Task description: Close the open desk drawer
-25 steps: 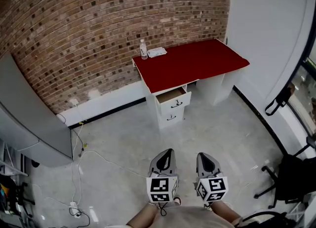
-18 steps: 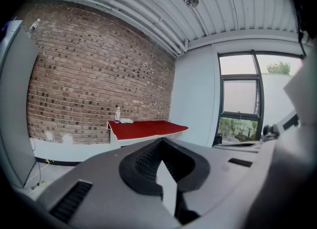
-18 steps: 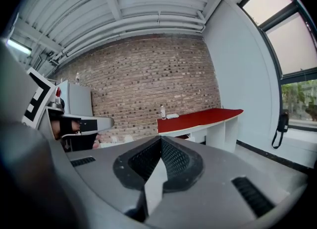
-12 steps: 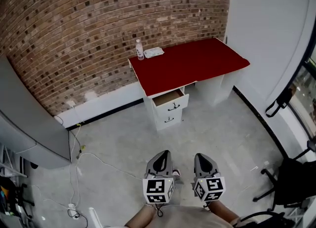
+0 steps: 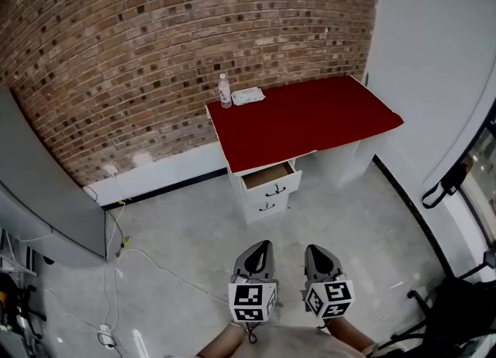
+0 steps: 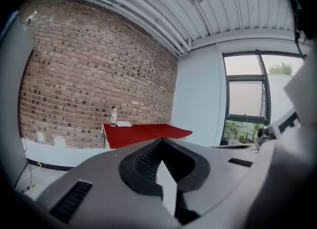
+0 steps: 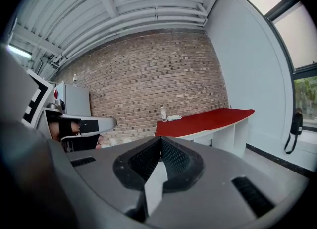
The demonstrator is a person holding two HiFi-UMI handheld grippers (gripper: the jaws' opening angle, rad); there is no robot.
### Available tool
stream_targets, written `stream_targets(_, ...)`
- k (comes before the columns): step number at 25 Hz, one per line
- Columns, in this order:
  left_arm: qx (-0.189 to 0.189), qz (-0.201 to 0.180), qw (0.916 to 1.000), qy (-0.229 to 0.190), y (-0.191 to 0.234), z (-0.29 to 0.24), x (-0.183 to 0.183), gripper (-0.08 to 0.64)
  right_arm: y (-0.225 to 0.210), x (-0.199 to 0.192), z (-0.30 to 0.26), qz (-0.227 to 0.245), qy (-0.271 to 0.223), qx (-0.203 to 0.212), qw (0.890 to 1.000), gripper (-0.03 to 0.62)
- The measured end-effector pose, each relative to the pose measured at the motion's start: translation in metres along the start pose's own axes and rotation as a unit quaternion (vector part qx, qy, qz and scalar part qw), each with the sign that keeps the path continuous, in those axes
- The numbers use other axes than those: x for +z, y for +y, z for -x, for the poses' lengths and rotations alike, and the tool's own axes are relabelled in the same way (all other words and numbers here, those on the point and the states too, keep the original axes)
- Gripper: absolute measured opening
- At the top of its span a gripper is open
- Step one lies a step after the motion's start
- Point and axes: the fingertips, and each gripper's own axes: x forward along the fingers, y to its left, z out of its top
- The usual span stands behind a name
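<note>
desk drawer (image 5: 269, 176), boxy, brown inside, juts open; left claw (image 5: 261, 248) and right claw (image 5: 316, 251) closed, empty.

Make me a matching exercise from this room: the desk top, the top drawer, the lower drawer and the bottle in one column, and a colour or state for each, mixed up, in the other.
1 desk top
2 top drawer
3 lower drawer
4 bottle

A standing upright
B pulled out
C red
D shut

Pairs: 1-C, 2-B, 3-D, 4-A
</note>
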Motion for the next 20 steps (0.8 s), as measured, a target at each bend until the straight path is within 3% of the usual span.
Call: stream_targets(20, 0.0, 0.012, 0.9999, 0.008, 0.06, -0.148, 0.028, -0.002, -0.041, 0.044, -0.15, 0.013, 0.016, 0.021, 1.0, -0.002)
